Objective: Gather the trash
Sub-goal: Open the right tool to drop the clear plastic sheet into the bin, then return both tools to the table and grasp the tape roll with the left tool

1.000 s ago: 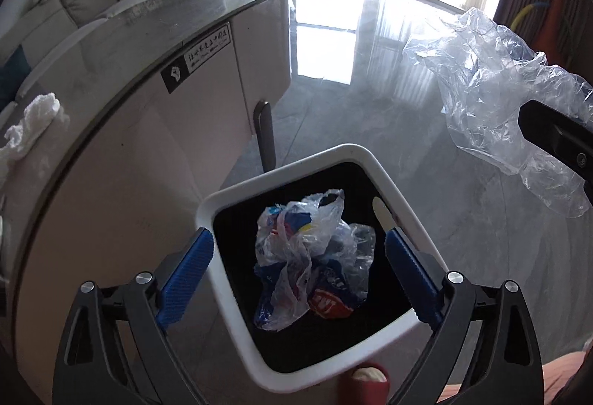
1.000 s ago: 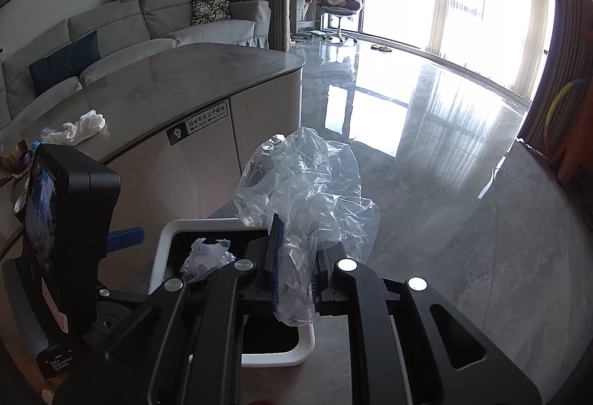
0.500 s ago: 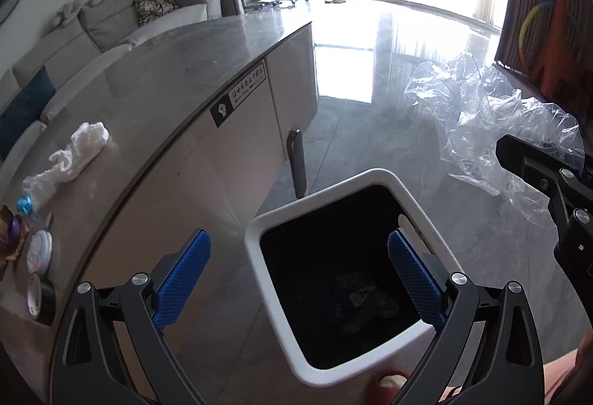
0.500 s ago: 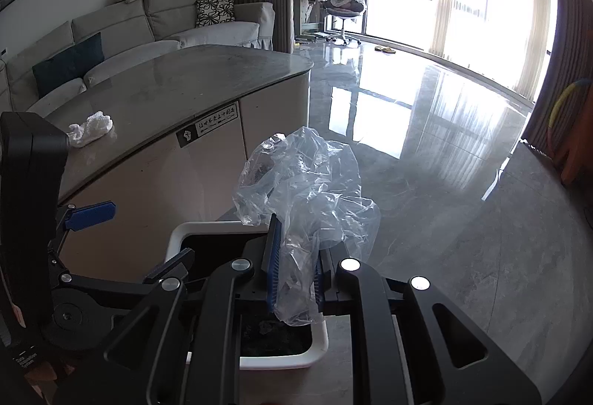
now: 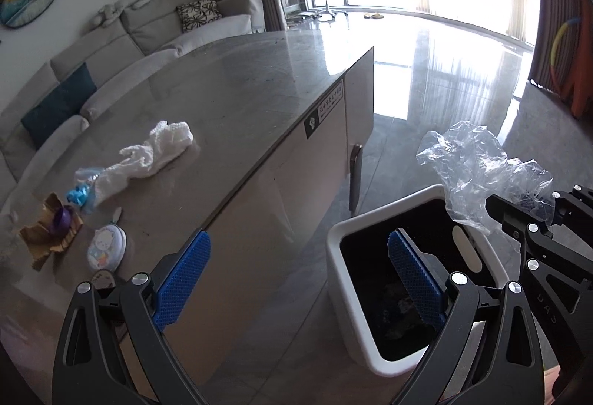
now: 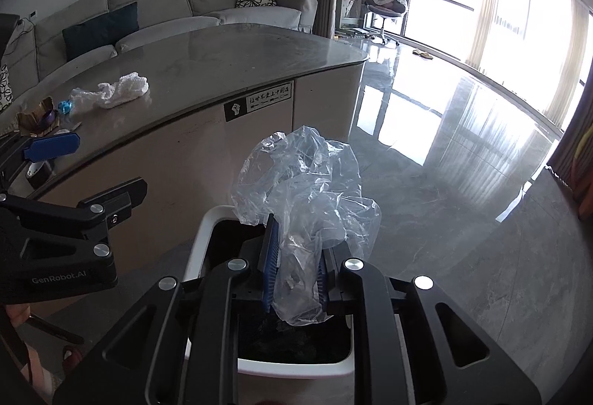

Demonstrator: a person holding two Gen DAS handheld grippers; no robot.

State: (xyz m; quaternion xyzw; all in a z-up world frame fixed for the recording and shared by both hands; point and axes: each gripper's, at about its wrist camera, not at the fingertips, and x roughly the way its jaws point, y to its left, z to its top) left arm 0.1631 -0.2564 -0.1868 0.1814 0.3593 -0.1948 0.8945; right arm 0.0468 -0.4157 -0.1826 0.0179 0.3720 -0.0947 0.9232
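Here the grey floor point(image 6: 463, 227) runs wide and bare to the right of the bin, out to the bright windows. On the left the counter point(image 5: 237, 93) ends in a curved edge, its pale side panel standing close beside the bin with a narrow strip of floor between. Most of the countertop is bare; its litter sits toward the near left end: a crumpled white tissue point(image 5: 148, 156), a blue wrapper point(image 5: 78, 195), a torn brown wrapper point(image 5: 48, 230) and a round tin point(image 5: 105, 247) near the edge. The white bin point(image 5: 344, 279) stands open on the floor, its dark inside holding some trash low down.

The left gripper point(image 5: 296, 279) hangs with fingers spread wide and nothing between them, one blue pad over the counter's edge, the other over the bin's mouth. The right gripper point(image 6: 294, 275) is above the bin, its jaws just easing apart yet narrow, the clear plastic bag point(image 6: 307, 190) pinched between its pads and billowing up over the bin's far rim.
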